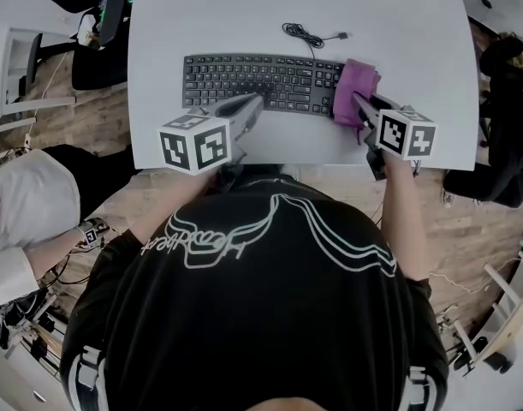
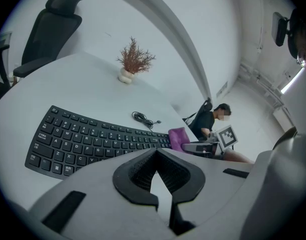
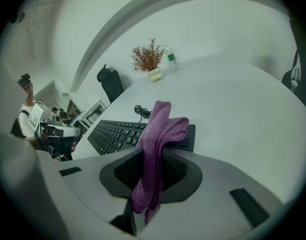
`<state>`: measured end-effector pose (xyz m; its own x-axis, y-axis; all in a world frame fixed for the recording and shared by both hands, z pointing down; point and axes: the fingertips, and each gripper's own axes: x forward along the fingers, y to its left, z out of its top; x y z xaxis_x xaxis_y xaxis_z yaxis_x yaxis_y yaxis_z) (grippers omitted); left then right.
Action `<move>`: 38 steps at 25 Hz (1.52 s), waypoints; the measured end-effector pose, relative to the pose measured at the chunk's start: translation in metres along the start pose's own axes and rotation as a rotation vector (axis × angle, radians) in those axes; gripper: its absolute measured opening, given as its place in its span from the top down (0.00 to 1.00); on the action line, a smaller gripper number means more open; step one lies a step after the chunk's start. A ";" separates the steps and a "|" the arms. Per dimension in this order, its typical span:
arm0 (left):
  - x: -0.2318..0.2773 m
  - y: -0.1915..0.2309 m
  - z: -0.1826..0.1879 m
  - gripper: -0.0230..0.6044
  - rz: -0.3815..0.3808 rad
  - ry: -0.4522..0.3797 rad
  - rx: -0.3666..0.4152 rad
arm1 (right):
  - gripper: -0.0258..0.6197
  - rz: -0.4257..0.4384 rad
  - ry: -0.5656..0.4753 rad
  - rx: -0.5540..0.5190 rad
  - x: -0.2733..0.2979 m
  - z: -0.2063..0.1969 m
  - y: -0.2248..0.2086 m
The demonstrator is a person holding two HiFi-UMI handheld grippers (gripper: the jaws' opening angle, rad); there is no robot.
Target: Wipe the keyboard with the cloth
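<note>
A black keyboard [image 1: 261, 82] lies across the white table [image 1: 415, 24]. My right gripper [image 1: 357, 101] is shut on a purple cloth [image 1: 357, 84], which rests bunched on the keyboard's right end. In the right gripper view the cloth [image 3: 158, 134] hangs down between the jaws of the right gripper [image 3: 155, 154], hiding part of the keyboard [image 3: 117, 134]. My left gripper [image 1: 254, 101] hovers at the keyboard's front edge near the middle, its fingertips together and holding nothing. From the left gripper [image 2: 156, 154] I see the keyboard [image 2: 92, 139] and the cloth [image 2: 178, 136] beyond it.
The keyboard's coiled cable [image 1: 306, 33] lies behind it. A dried plant in a pot [image 2: 134, 61] and a small bottle [image 3: 171, 58] stand at the table's far side. A black office chair [image 2: 47, 29] stands by the table. Another person [image 1: 21, 212] sits at my left.
</note>
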<state>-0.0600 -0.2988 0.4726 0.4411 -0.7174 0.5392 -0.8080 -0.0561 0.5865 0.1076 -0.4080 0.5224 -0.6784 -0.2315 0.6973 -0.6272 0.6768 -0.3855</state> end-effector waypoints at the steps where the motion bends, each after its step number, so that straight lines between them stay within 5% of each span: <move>1: 0.000 -0.001 0.000 0.96 0.000 0.000 0.001 | 0.87 -0.007 0.000 0.002 -0.003 -0.001 -0.005; 14: -0.001 -0.020 -0.010 0.96 -0.003 -0.018 0.009 | 0.87 -0.130 -0.015 0.014 -0.040 -0.019 -0.060; 20: -0.012 -0.037 -0.013 0.96 -0.011 -0.046 0.032 | 0.87 -0.084 -0.133 0.025 -0.057 -0.009 -0.042; 38: -0.126 -0.143 0.009 0.96 -0.105 -0.237 0.289 | 0.87 0.250 -0.458 -0.303 -0.191 0.025 0.183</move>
<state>-0.0035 -0.2064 0.3149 0.4525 -0.8359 0.3106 -0.8548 -0.3073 0.4183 0.1127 -0.2576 0.3034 -0.9293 -0.2717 0.2503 -0.3361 0.9029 -0.2680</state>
